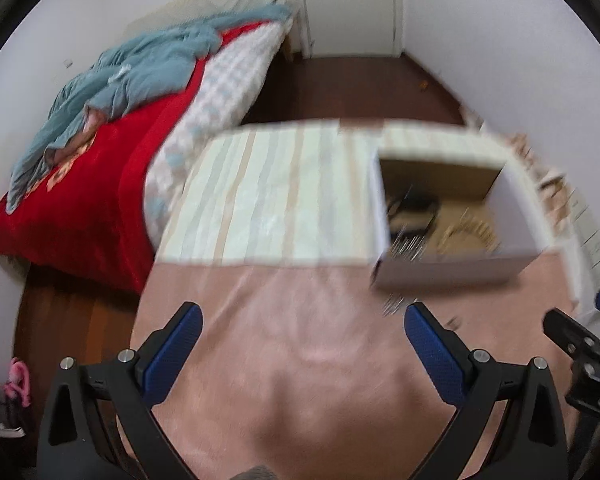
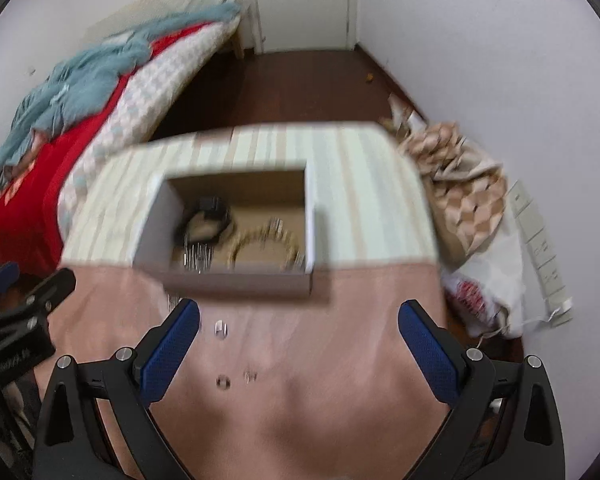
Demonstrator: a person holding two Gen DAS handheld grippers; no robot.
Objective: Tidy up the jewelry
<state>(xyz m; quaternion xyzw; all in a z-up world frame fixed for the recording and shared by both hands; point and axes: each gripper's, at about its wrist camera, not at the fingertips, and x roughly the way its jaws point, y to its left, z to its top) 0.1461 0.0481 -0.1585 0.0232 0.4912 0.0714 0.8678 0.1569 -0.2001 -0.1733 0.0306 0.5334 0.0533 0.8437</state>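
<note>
The table cover (image 2: pixel 300 420) looks like matt pink cloth with a soft, faintly creased nap; its far half (image 1: pixel 268 200) is striped cloth in pale green and beige. The box (image 2: pixel 236 280) looks like cardboard, smooth white outside and raw brown inside. In it lie a beaded bracelet (image 2: pixel 266 246) with a dull gold look, a black band (image 2: pixel 206 220) with a slight sheen, and blurred silvery metal pieces (image 2: pixel 198 258). Small shiny metal rings (image 2: pixel 223 382) lie on the pink cloth. The finger pads (image 2: pixel 168 352) are blue, rough with fine dots, on matt black plastic with bright metal screws. The floor (image 1: pixel 340 88) is dark, glossy wood. The blanket (image 1: pixel 84 208) is plush red.
</note>
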